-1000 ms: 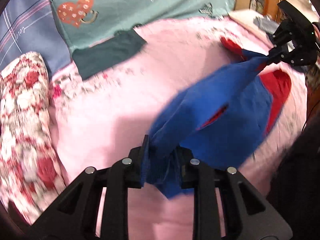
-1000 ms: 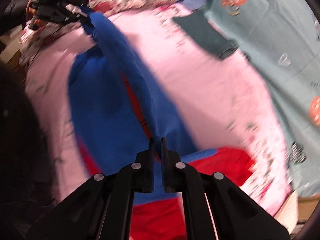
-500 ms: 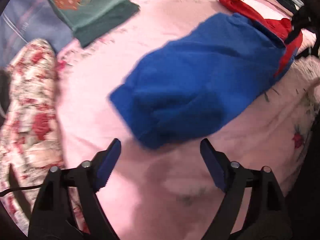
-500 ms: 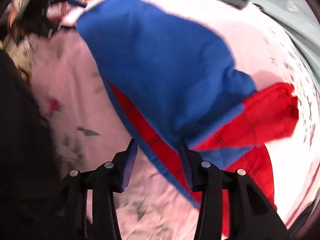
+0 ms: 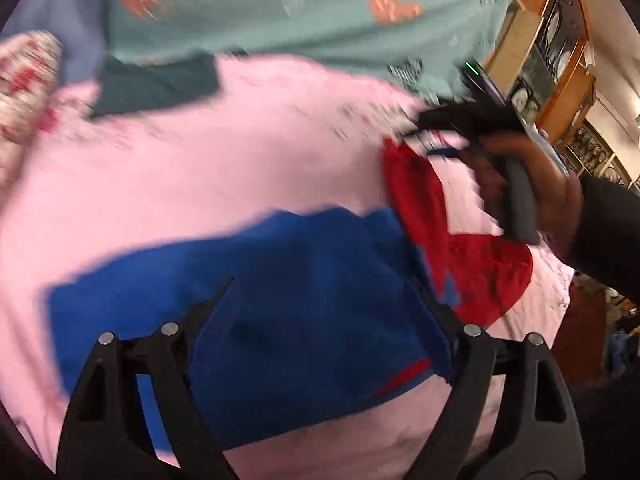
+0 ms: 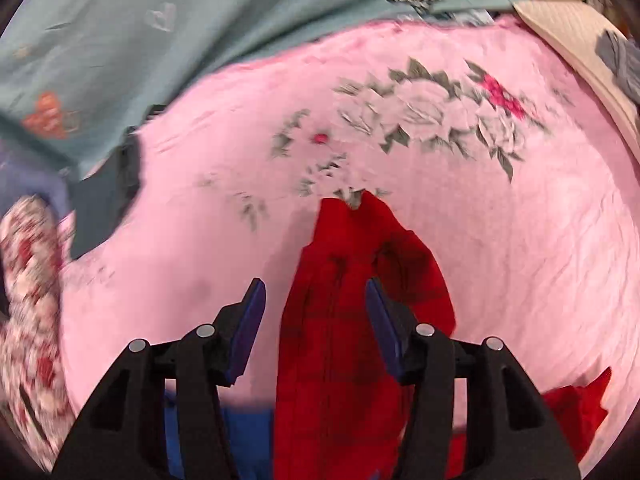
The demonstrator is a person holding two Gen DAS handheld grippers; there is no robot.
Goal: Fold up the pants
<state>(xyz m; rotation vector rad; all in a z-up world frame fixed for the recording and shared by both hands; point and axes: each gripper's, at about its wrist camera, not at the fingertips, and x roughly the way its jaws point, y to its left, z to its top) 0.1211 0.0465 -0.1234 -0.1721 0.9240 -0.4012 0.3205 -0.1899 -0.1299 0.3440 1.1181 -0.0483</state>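
Nearest in my left view, the left gripper (image 5: 320, 316) has its fingers spread wide over the pants (image 5: 280, 280), pinching nothing; the blue cloth lies flat on the pink bed (image 5: 240, 152) beneath them. In my right view, the right gripper (image 6: 316, 320) has fingers that are opening, with the red part of the pants (image 6: 340, 320) lying between them, not pinched. Toward two o'clock in the left view, a hand (image 5: 532, 188) holds the right gripper above the red end. Farther off, at twelve o'clock, a teal sheet (image 5: 280, 8) with hearts lies across the bed; at ten o'clock sits a floral pillow (image 5: 24, 76).
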